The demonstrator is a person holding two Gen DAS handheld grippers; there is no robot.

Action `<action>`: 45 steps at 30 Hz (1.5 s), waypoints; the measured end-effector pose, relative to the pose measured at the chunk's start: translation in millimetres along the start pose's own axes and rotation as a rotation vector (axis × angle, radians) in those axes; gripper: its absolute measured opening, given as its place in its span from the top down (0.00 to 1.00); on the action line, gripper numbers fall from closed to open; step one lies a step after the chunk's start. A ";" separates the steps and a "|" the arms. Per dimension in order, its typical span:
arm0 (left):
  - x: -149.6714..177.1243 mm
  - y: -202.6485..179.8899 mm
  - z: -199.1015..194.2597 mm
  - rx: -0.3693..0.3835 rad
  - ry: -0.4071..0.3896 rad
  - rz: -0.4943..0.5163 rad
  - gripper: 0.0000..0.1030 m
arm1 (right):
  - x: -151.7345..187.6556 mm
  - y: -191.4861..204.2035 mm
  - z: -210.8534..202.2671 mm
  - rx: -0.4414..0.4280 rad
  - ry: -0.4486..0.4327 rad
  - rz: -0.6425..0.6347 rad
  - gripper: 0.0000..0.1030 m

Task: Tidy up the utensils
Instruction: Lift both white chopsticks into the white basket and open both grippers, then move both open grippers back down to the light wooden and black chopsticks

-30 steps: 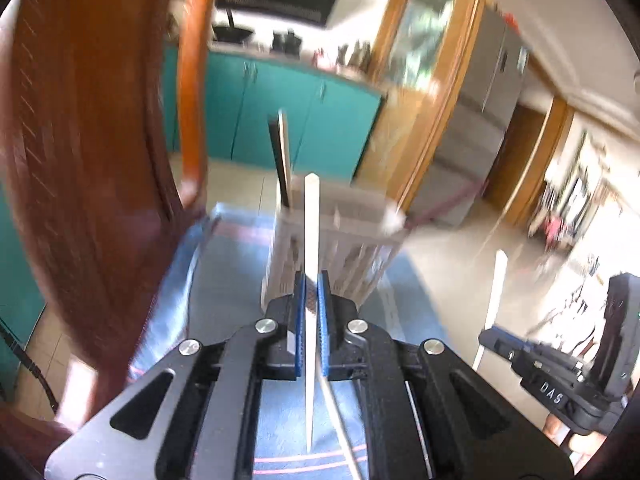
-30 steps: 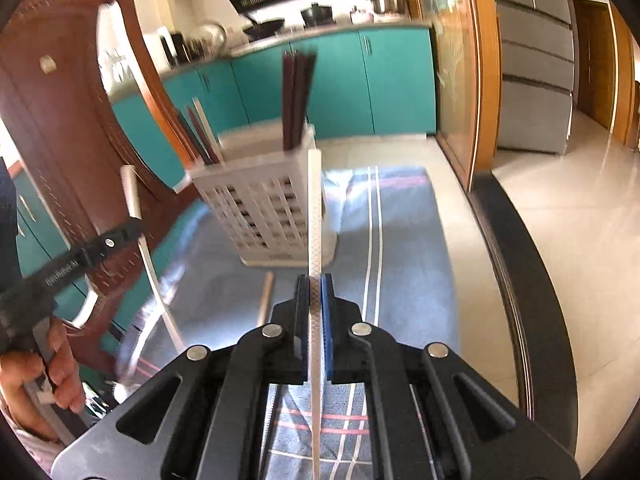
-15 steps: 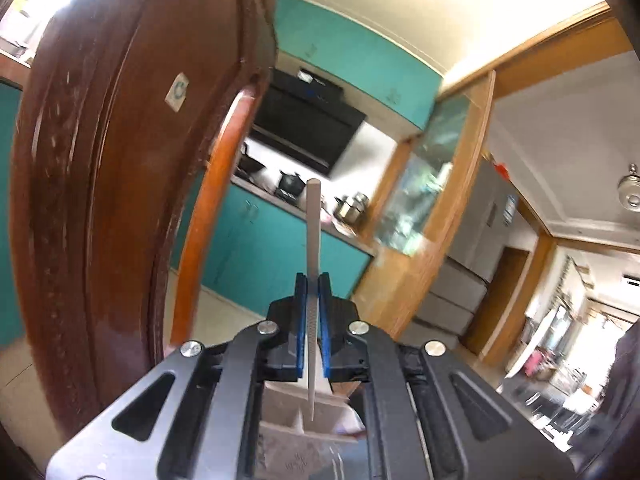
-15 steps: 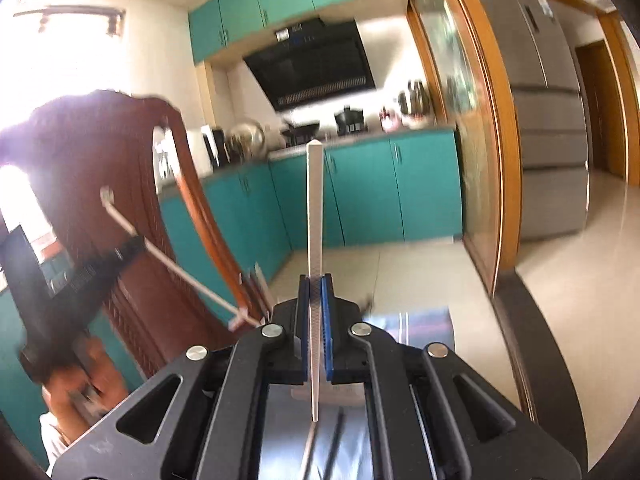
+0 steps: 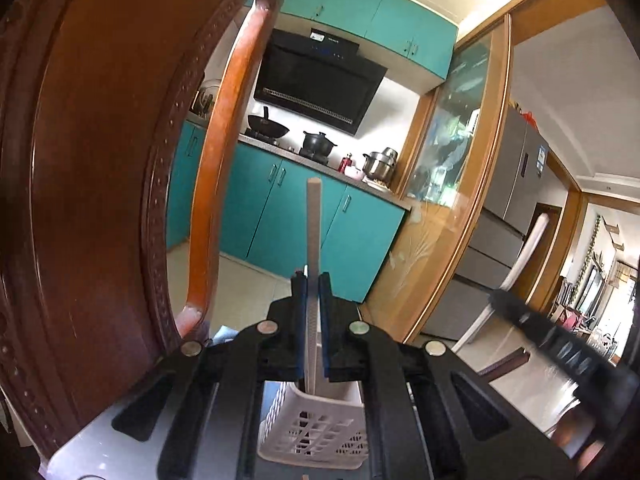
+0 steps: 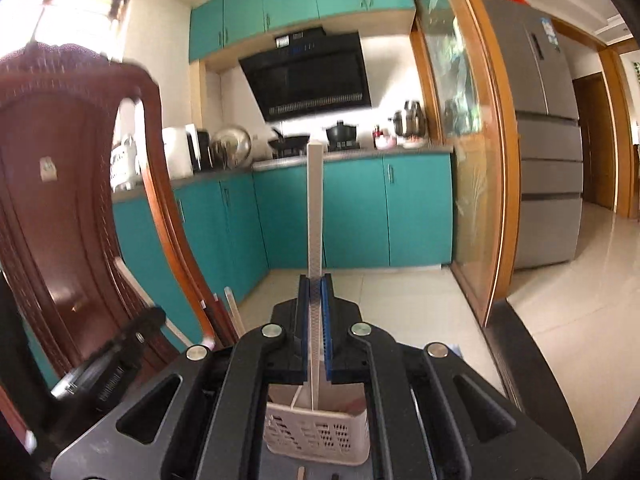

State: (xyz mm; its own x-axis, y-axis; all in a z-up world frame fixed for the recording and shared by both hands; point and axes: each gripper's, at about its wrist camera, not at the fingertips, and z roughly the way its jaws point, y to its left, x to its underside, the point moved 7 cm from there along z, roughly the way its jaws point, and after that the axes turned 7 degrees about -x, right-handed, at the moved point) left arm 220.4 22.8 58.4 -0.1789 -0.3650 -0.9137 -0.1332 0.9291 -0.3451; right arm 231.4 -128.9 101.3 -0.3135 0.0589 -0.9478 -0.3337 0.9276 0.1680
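My left gripper [image 5: 311,280] is shut on a white chopstick [image 5: 312,232] held upright, its lower end above or inside the white perforated utensil basket [image 5: 320,436]. My right gripper [image 6: 315,282] is shut on a second white chopstick [image 6: 314,208], also upright, its lower tip over the same basket [image 6: 316,432]. In the left wrist view the right gripper's arm [image 5: 560,344] with its chopstick [image 5: 520,256] shows at the right. In the right wrist view the left gripper [image 6: 108,364] shows at the lower left. Dark chopsticks [image 6: 220,320] stick up near the basket.
A carved brown wooden chair back [image 5: 100,160] stands close on the left, and also shows in the right wrist view [image 6: 60,200]. Teal kitchen cabinets [image 6: 352,208], a glass door with a wooden frame [image 6: 472,160] and a grey fridge [image 6: 548,140] lie beyond.
Both grippers have tilted upward and come over the basket. The table cloth has dropped out of view. Each chopstick now hangs with its lower end at the basket's mouth.
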 end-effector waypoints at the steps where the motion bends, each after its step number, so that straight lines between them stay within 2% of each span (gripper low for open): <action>1: 1.0 -1.0 0.9 0.001 0.003 0.004 0.94 | 4.3 -0.3 2.3 -0.002 0.010 0.000 0.94; 13: 8.4 13.0 -0.8 -0.009 0.057 -0.012 0.93 | 22.9 -0.5 -3.8 0.029 0.054 -0.012 0.93; 21: 5.1 18.6 -15.2 0.004 0.044 -0.012 0.85 | 20.2 5.7 -59.9 0.016 -0.016 -0.027 0.91; 24: 6.0 22.5 -21.5 0.011 0.042 -0.024 0.82 | 28.9 3.0 -86.9 -0.012 -0.028 -0.003 0.90; 26: 8.4 25.4 -24.3 0.012 0.049 -0.031 0.81 | 41.3 -1.9 -96.5 -0.018 -0.007 0.018 0.90; 28: 15.9 29.1 -27.1 0.004 0.072 -0.034 0.81 | 58.5 -6.7 -97.5 -0.015 0.040 0.040 0.90; 30: 24.3 31.9 -27.2 -0.010 0.105 -0.033 0.80 | 88.8 -12.0 -85.5 -0.013 0.149 0.060 0.90; 32: 40.7 33.8 -25.4 -0.029 0.172 -0.025 0.80 | 134.6 -18.3 -57.0 0.008 0.347 0.069 0.90; 34: 55.7 34.7 -22.4 -0.045 0.231 -0.002 0.80 | 169.8 -22.1 -33.8 -0.016 0.498 0.120 0.90; 36: 69.0 35.8 -18.5 -0.066 0.286 0.035 0.78 | 195.0 -22.4 -15.9 -0.036 0.599 0.162 0.90; 38: 82.3 37.7 -11.5 -0.095 0.345 0.075 0.73 | 204.0 -21.3 -7.9 -0.041 0.633 0.168 0.90; 41: 98.1 43.3 -1.1 -0.138 0.417 0.096 0.72 | 221.2 -15.8 9.4 -0.047 0.700 0.159 0.90; 44: 108.2 47.6 4.7 -0.164 0.462 0.100 0.72 | 230.3 -10.6 17.8 -0.051 0.716 0.149 0.89; 45: 111.6 48.0 6.1 -0.168 0.472 0.101 0.72 | 233.0 -8.9 22.1 -0.047 0.725 0.142 0.86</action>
State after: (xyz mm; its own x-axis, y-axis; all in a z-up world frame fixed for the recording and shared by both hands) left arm 200.0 27.0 -61.5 -0.6144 -0.2974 -0.7308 -0.2407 0.9527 -0.1853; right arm 181.0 -115.2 -127.0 -0.8597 -0.0963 -0.5017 -0.2788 0.9114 0.3027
